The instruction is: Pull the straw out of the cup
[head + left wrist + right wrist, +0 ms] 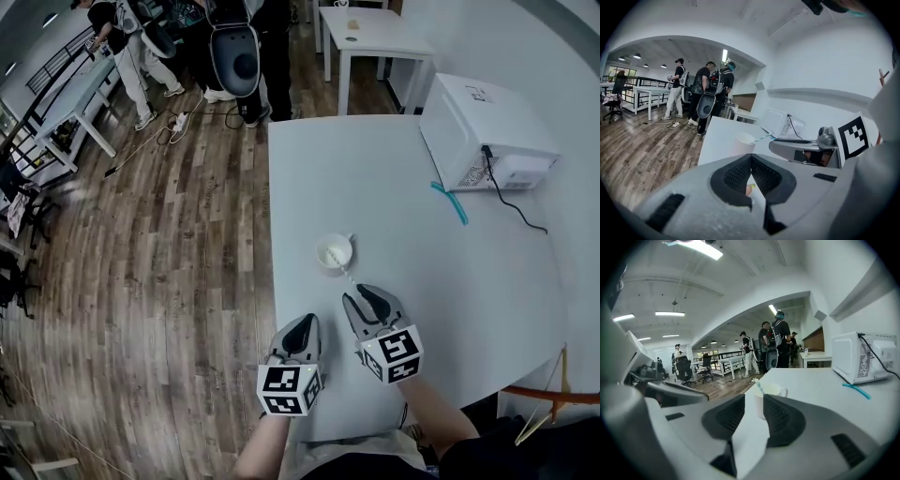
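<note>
Two grippers hover over the white table point(469, 309), both on the near side of the cup point(335, 253). The cup is a white mug standing upright, its handle turned to the side away from the person. A straw point(343, 269) with pale blue and white stripes sits in the cup and leans out over the near rim, towards the right gripper point(364, 298).

The right gripper lies just beside the cup and points at it. Its claw is open, the two dark pads standing apart. In the right gripper view the cup and the straw show through the gap beyond the pads, and nothing is pressed between them. From the head view the straw's free end comes close to the claw's tips, apart from them as far as can be told.

The left gripper point(305, 324) is near the cup too, a little further back and to the left of the right gripper, by the table's edge. Its claw is closed, the pad tips meeting, with nothing held.

Beyond the cup to the right, well apart from it, stands a white microwave point(487, 131) with a black cable point(516, 211) trailing from it. A teal strip point(450, 202) lies on the table between the microwave and the cup. Far past the cup, several people point(234, 47) stand on the wooden floor point(169, 244).
</note>
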Motion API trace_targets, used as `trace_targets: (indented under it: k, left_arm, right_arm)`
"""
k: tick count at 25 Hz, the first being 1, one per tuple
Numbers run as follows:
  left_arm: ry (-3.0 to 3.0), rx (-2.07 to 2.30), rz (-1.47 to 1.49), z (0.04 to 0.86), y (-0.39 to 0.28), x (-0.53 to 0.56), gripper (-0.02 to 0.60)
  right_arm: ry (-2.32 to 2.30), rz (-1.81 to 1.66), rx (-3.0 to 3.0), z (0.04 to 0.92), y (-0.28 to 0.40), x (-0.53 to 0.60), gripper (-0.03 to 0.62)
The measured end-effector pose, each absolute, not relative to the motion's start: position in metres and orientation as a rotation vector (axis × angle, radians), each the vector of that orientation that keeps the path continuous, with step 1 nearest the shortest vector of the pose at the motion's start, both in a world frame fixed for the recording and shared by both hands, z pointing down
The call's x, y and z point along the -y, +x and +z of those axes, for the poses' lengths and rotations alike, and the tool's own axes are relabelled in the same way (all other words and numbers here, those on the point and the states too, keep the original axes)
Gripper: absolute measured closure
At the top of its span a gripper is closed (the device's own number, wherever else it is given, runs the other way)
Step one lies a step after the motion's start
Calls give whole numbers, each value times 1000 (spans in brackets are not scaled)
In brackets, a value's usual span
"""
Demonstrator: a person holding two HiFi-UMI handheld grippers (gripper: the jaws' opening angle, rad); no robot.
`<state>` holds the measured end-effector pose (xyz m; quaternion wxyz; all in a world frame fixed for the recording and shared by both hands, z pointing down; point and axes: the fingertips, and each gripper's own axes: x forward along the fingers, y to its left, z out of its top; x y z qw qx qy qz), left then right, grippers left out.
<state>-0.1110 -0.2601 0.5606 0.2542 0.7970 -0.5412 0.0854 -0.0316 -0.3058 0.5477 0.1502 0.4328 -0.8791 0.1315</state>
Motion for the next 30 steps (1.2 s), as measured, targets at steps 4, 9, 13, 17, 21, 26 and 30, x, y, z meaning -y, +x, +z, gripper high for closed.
trace_targets:
  k: [4,9,13,17,21,26,30]
  left_arm:
    - [2165,1466,237,567,-109,267,565]
    - [2156,1466,238,573,-110,273,565]
    - [2143,1469,241,578,-110,277,566]
    - [2133,1473,239,582,-110,281,565]
    - [2125,1471,234,583,-109,283,565]
    - [2120,1462,235,585,-108,282,565]
    - [2118,1458,233,586,-108,281,565]
  right_arm:
    - [1258,368,2515,555,-33,317,462]
    - [1268,363,2512,559,-38,331,459]
    - [1268,363,2505,563,-41,340,459]
    - [1263,372,2494,570,-43,347,459]
    - [1270,366,2478,575,-44,354,470]
    - [1293,346,2459,577,-45,360,530]
    - [1299,323,2441,577,-43,361,543]
